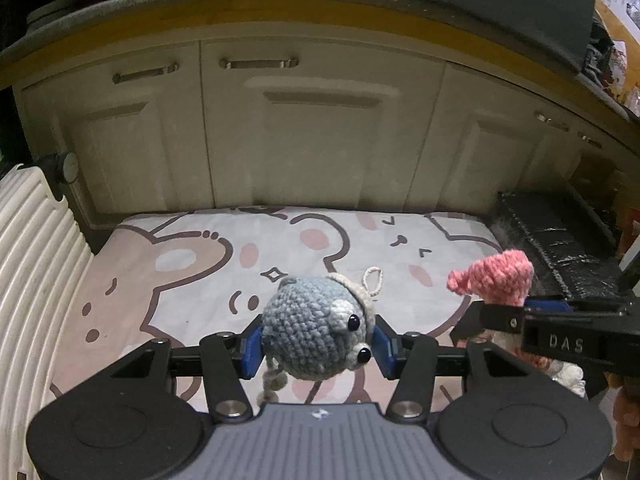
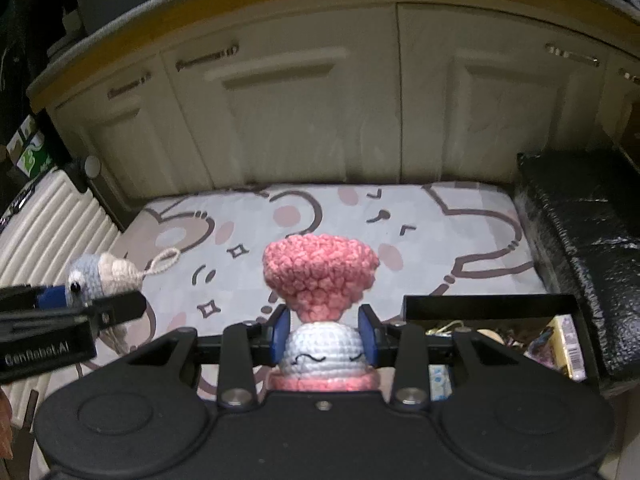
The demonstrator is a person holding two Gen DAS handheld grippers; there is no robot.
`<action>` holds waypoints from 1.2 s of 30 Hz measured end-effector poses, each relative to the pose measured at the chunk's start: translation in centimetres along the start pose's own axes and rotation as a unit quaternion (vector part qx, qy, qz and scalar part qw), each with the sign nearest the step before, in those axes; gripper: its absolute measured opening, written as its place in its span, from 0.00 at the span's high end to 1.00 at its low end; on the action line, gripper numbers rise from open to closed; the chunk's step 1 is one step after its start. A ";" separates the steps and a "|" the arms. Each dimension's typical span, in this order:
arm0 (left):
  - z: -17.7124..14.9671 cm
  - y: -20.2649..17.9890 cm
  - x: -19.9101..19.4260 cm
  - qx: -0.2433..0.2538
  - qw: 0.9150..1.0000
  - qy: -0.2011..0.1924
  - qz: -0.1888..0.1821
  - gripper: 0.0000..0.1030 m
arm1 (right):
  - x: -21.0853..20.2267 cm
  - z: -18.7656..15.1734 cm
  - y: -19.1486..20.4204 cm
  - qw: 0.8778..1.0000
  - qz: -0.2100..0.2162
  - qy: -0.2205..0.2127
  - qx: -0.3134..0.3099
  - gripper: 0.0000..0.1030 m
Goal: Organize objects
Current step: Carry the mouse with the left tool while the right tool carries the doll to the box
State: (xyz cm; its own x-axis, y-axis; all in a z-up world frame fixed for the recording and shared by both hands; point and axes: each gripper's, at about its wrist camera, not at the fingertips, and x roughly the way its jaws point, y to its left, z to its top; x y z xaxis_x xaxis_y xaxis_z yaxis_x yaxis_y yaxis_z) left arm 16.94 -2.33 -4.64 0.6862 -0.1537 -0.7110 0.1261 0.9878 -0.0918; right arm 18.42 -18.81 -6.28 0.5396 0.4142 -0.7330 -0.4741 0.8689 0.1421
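Above the cartoon-printed mat [image 1: 192, 264], which is taken as the landmark, two crocheted toys are held clear of its surface. The grey-blue crocheted animal [image 1: 316, 328] is pinched by the left gripper [image 1: 318, 346]; the white-faced crocheted doll with the pink hat [image 2: 322, 280] is pinched by the right gripper [image 2: 325, 340]. Either soft toy could be squeezed out and dropped if a grip is loosened, and the animal's loop could be snagged. Right of the mat, a black box [image 2: 492, 304], apparently holding packets, is edged by a black wrapped bundle [image 2: 580, 216]; a ribbed white suitcase [image 1: 36, 264] stands left.
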 end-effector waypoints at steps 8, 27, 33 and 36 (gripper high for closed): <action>0.2 -1.6 -1.3 -0.001 1.000 -0.019 -0.015 0.48 | -2.5 0.3 -0.9 1.000 0.002 -0.027 0.003 0.63; 0.8 -9.2 -1.2 0.003 0.993 -0.032 -0.110 0.48 | -7.4 -0.1 -9.0 0.994 -0.052 -0.068 0.064 0.63; 0.5 -11.6 -0.6 0.004 0.990 -0.020 -0.141 0.48 | -7.8 -0.8 -11.4 0.992 -0.066 -0.068 0.084 0.63; 0.3 -12.6 -0.2 0.002 0.987 -0.013 -0.159 0.48 | -8.0 -1.1 -12.6 0.990 -0.068 -0.069 0.098 0.63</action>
State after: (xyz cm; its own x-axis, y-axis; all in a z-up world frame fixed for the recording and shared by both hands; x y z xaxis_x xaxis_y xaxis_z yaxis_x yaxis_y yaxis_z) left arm 15.46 -14.77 -3.09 0.6298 -0.4568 -0.6283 0.3416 0.8893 -0.3041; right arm 19.34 -33.36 -2.94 0.6860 0.3104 -0.6581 -0.2536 0.9497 0.1836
